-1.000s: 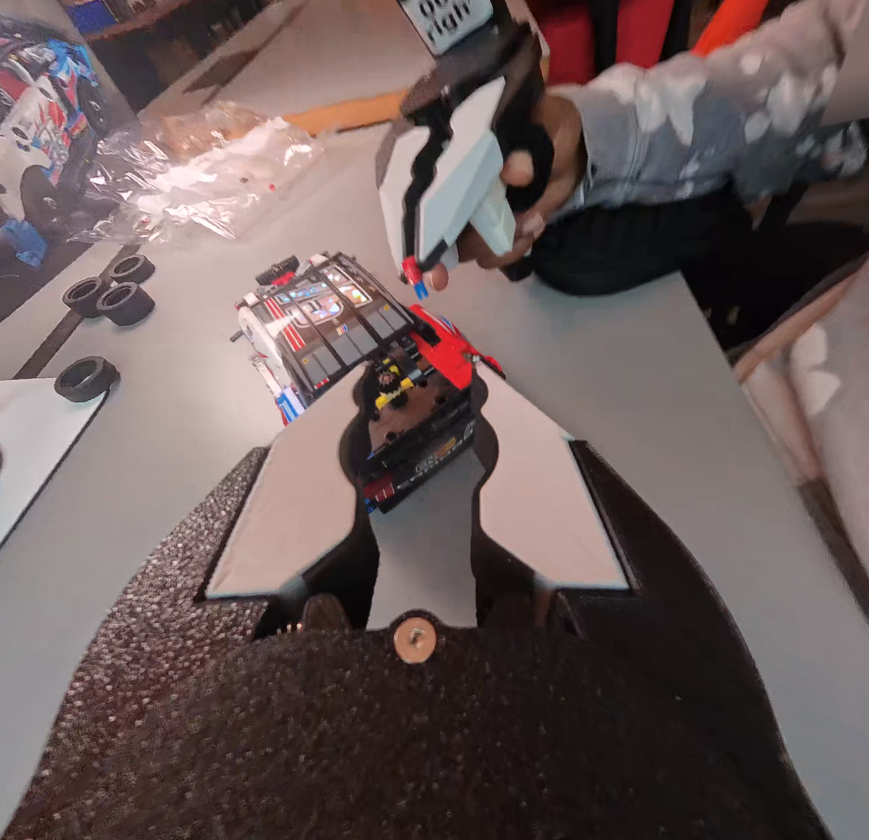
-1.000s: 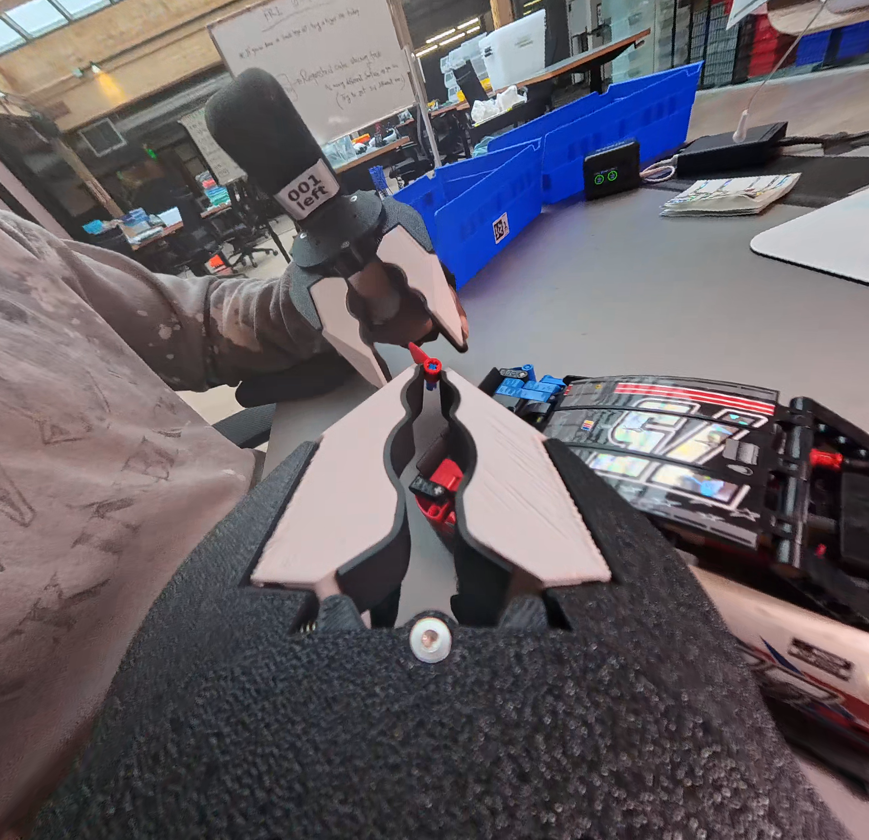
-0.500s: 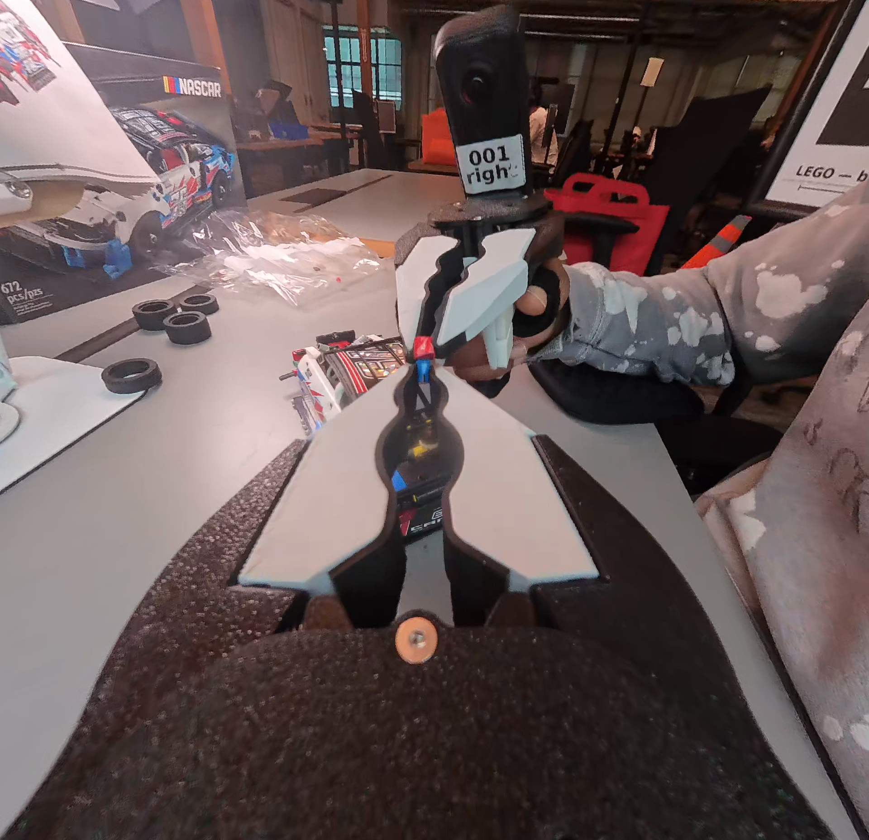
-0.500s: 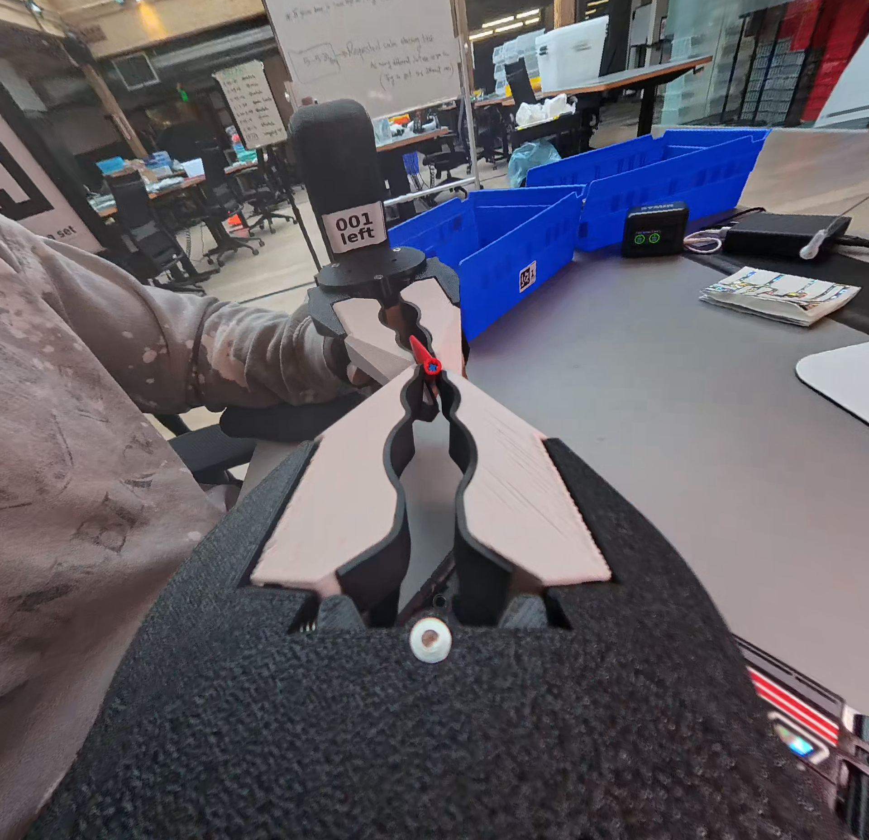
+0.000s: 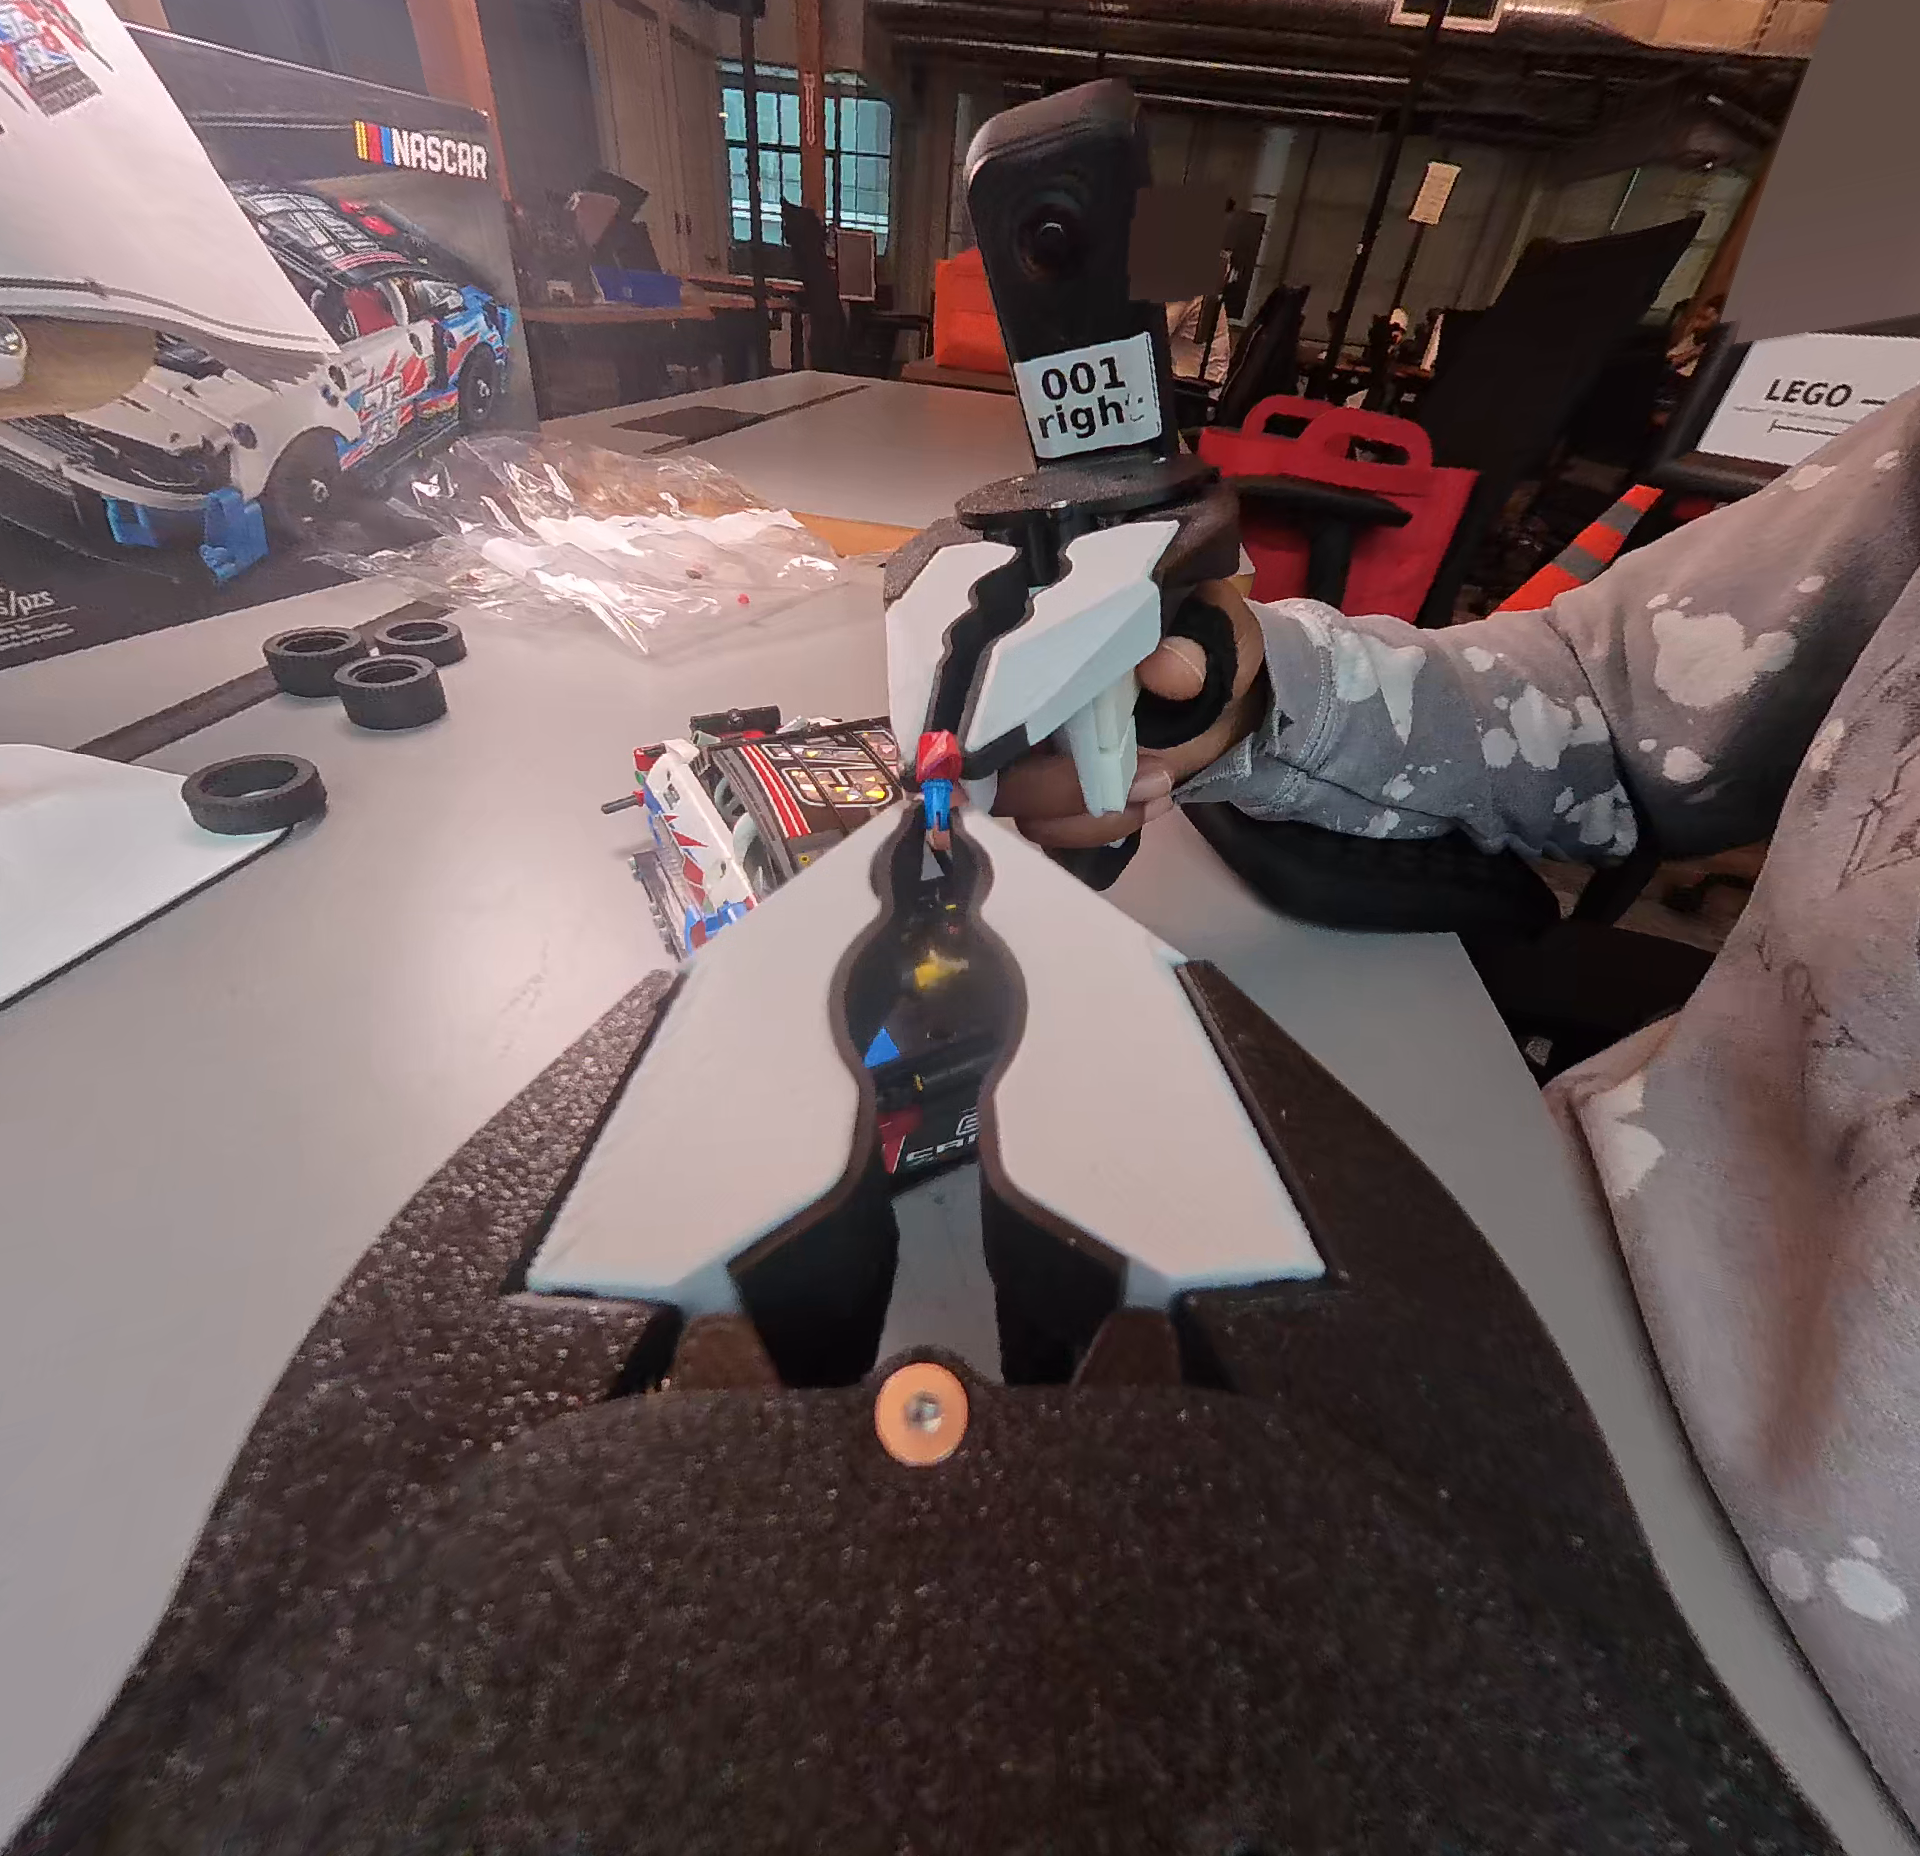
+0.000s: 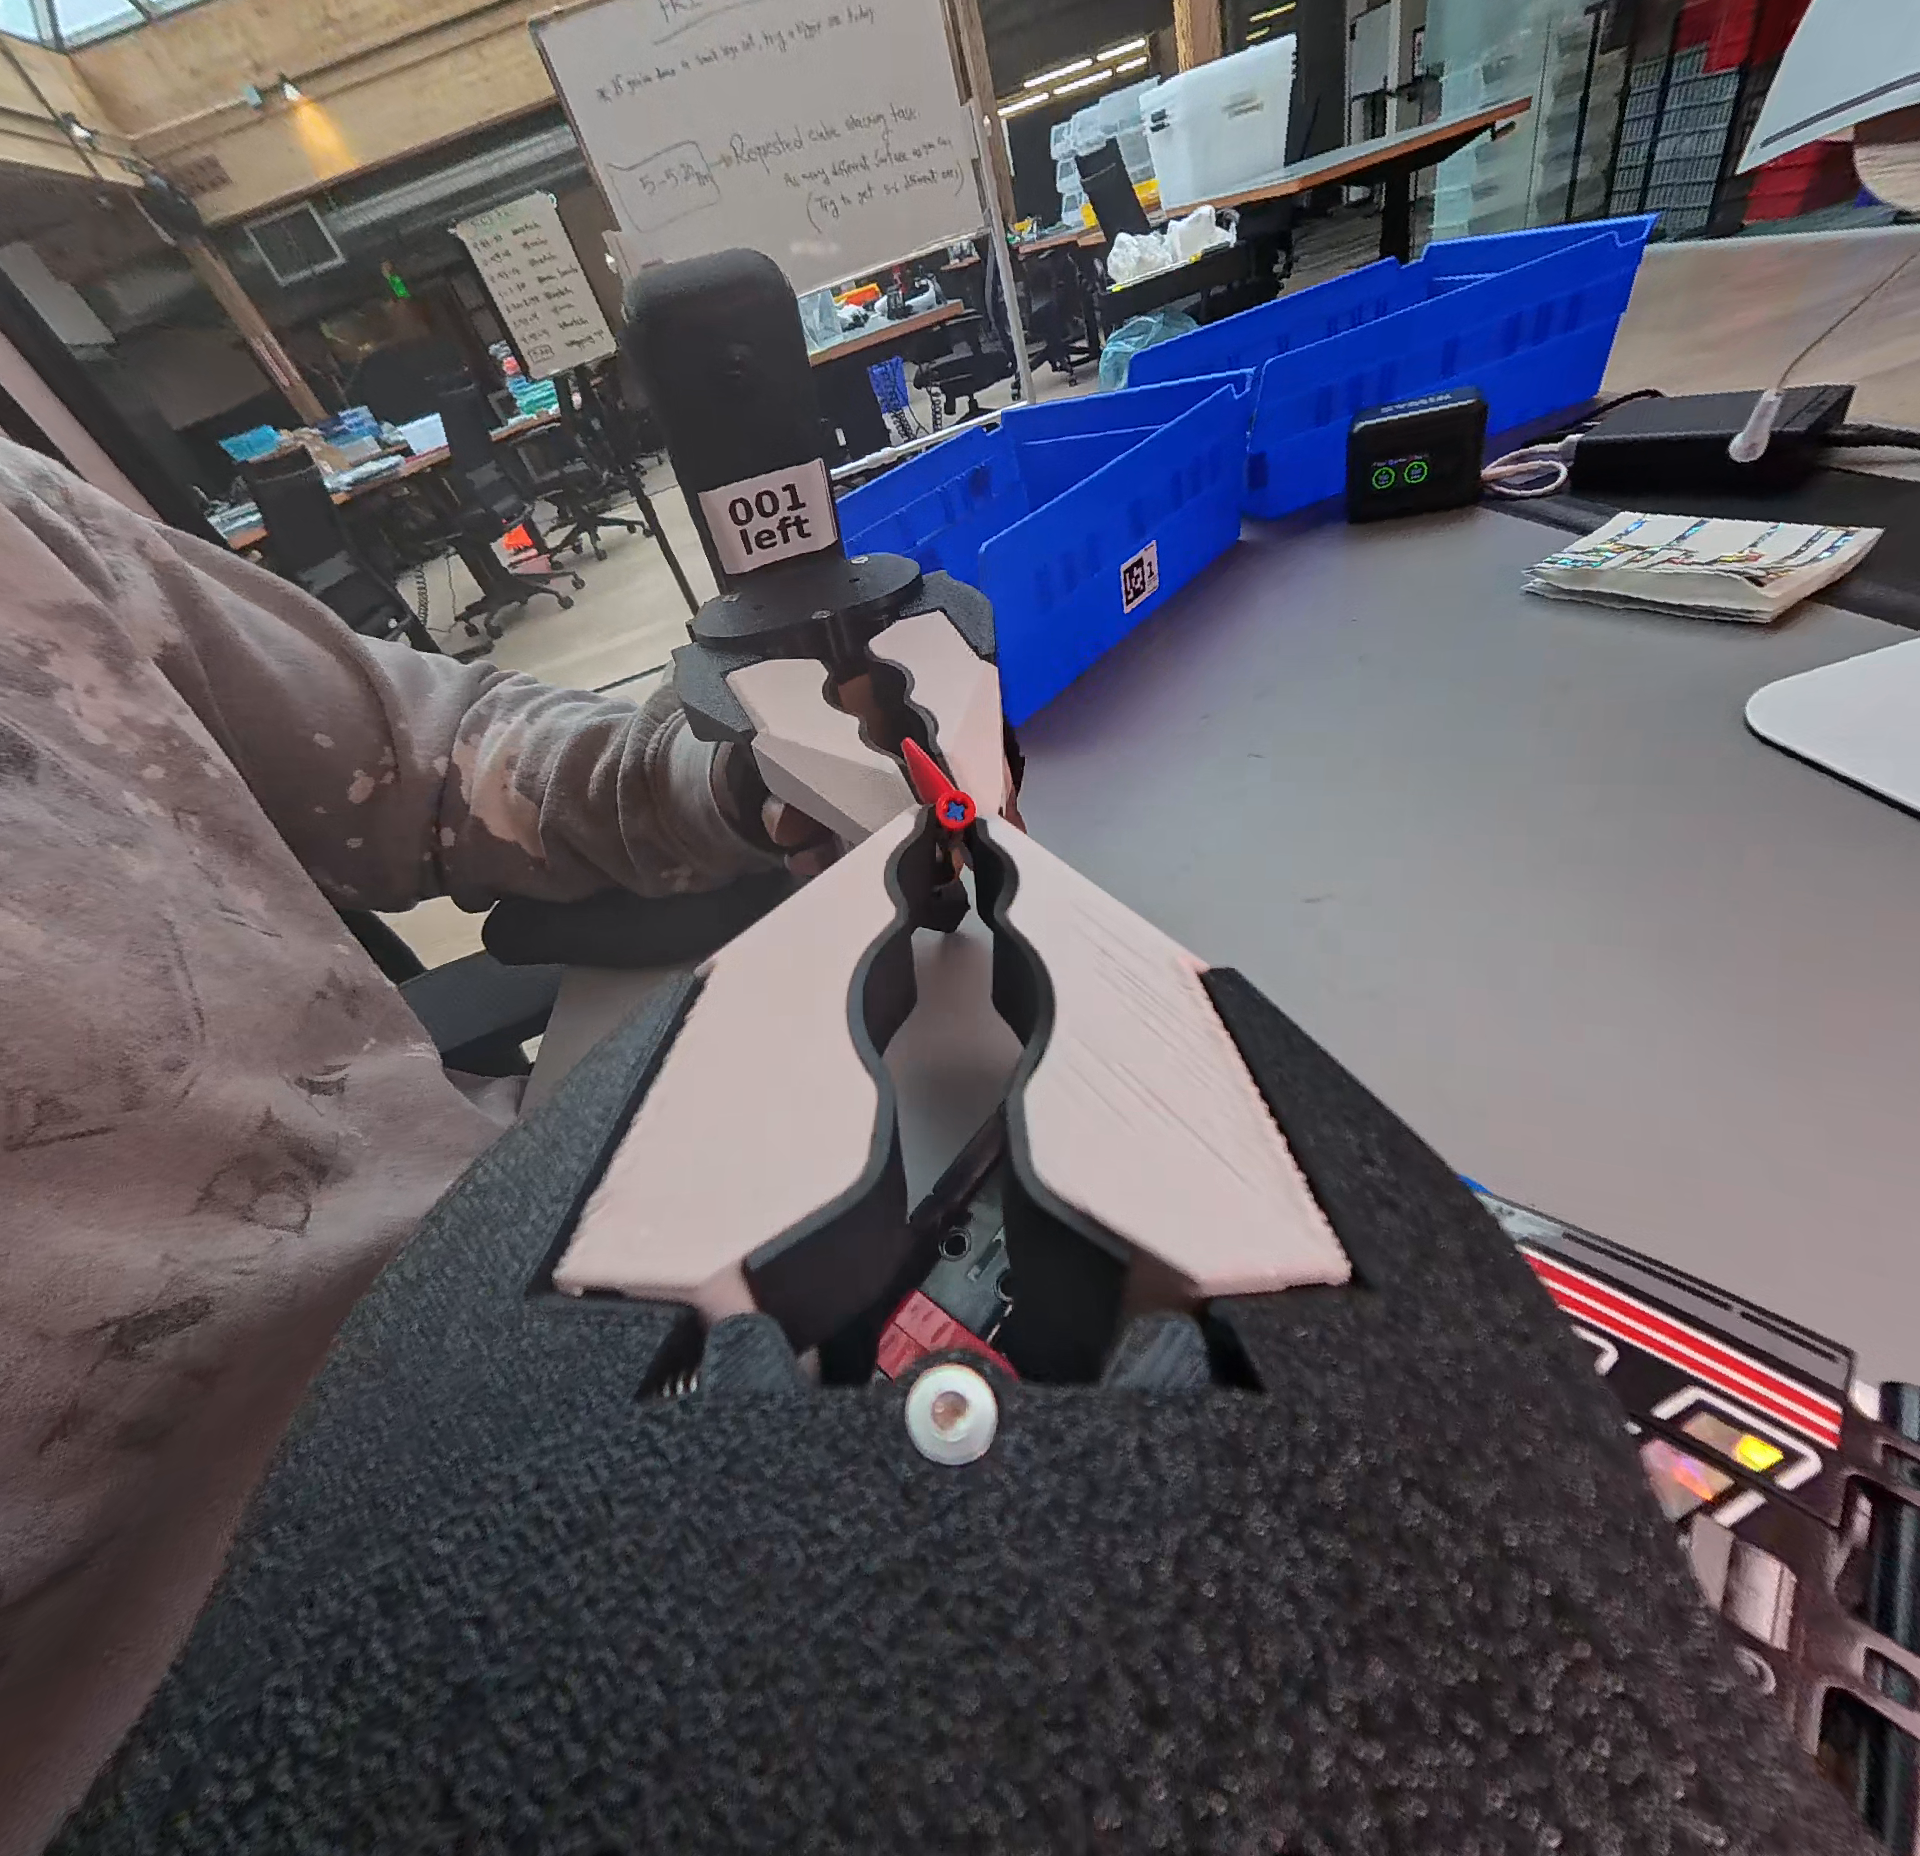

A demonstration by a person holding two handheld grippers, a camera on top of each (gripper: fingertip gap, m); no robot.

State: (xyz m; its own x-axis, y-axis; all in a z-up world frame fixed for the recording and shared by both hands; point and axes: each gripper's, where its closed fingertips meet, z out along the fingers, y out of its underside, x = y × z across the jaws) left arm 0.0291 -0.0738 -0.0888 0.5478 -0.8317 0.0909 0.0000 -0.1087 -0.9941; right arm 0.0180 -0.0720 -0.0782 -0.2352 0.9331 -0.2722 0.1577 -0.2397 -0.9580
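A small red pointed piece with a blue pin (image 5: pixel 935 780) hangs between my two grippers, which face each other tip to tip above the table. My right gripper (image 6: pixel 951 827) is shut on its red end (image 6: pixel 951 807). My left gripper (image 5: pixel 938 835) is closed with its tips on the blue pin end. The right gripper also shows in the left wrist view (image 5: pixel 961 762). A brick-built race car (image 5: pixel 748 819) sits on the grey table under the left gripper. It also shows at the lower right of the right wrist view (image 6: pixel 1714 1391).
Three loose black tyres (image 5: pixel 353 663) and one apart (image 5: pixel 255 793) lie left of the car. Behind them are clear plastic bags (image 5: pixel 623 549) and the set's box (image 5: pixel 260 352). Blue bins (image 6: pixel 1195 476), a black device (image 6: pixel 1413 466), a booklet (image 6: pixel 1704 559) and a white pad (image 6: pixel 1849 715) lie opposite. Less than 4 cm separates the two grippers' tips.
My left gripper left the car's rear, rose and closed onto the blue pin of the piece that the right gripper holds. Both grippers now sit higher, tip to tip.
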